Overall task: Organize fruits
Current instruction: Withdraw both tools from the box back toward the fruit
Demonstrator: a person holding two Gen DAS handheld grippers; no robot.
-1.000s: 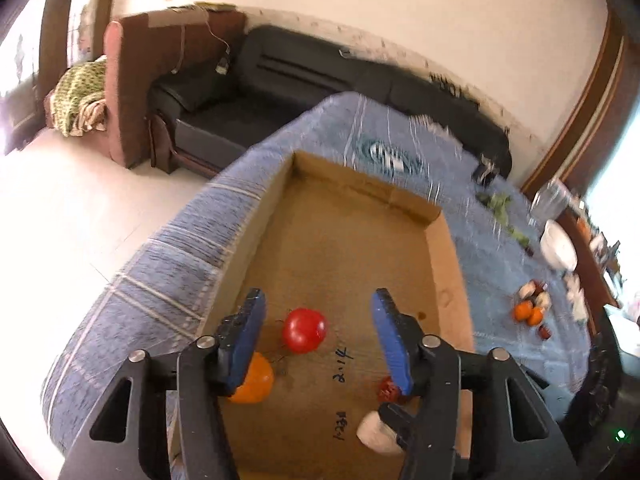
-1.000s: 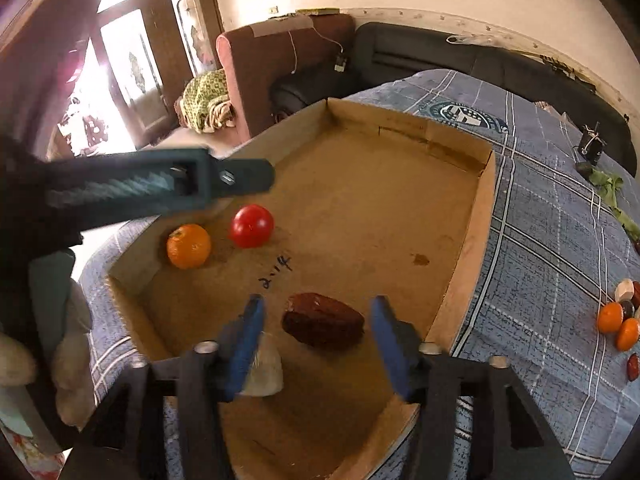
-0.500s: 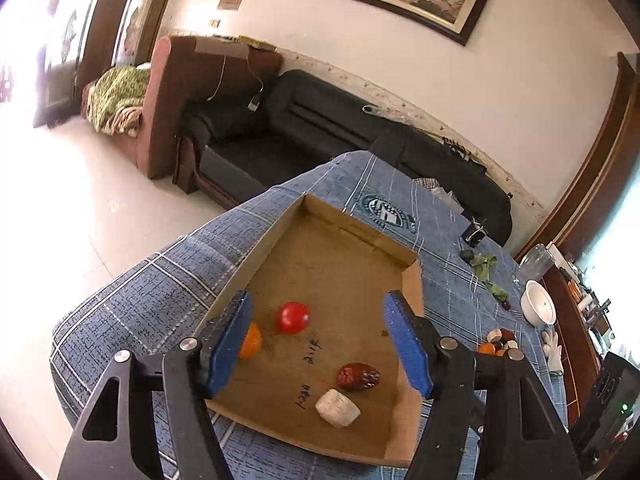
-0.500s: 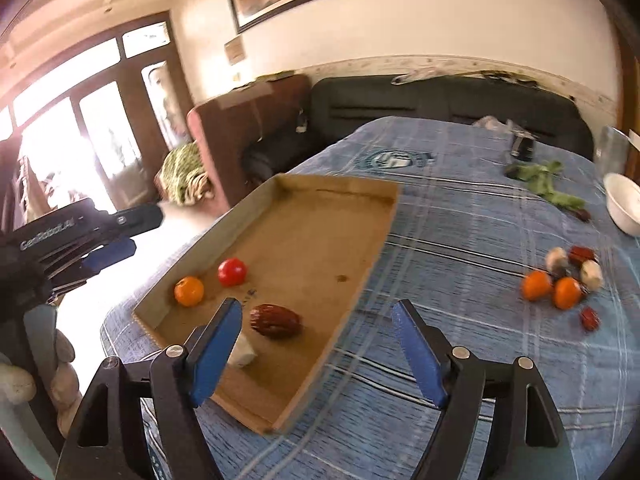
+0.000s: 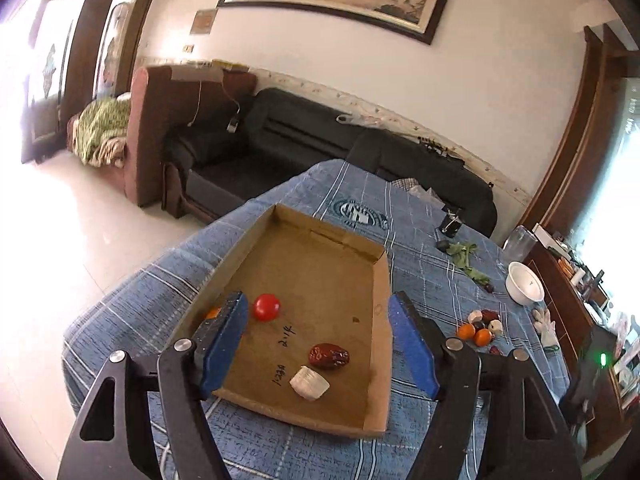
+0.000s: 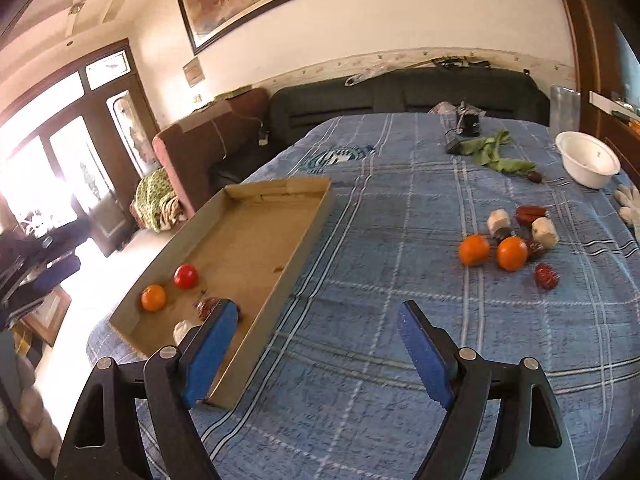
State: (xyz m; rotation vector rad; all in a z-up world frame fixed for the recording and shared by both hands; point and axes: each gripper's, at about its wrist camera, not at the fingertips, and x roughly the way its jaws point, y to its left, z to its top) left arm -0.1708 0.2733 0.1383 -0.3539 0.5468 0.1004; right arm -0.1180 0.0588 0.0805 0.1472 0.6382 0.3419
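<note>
Right wrist view showed right tongs [image 6: 320,354] wide open, empty, facing loose oranges [image 6: 493,252]; left tongs [image 5: 316,344] likewise over cardboard tray [image 5: 384,280].

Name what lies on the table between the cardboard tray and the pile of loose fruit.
Only bare blue checked tablecloth, seen from the right wrist, separates the cardboard tray from the loose fruit.

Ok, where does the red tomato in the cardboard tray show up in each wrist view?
Left wrist: the red tomato sits left of centre, just right of the left blue jaw, in the near left part of the cardboard tray.
Right wrist: the red tomato is at left, mid-height, right of the orange.
Shared landmark: the white bowl at the table's right edge.
</note>
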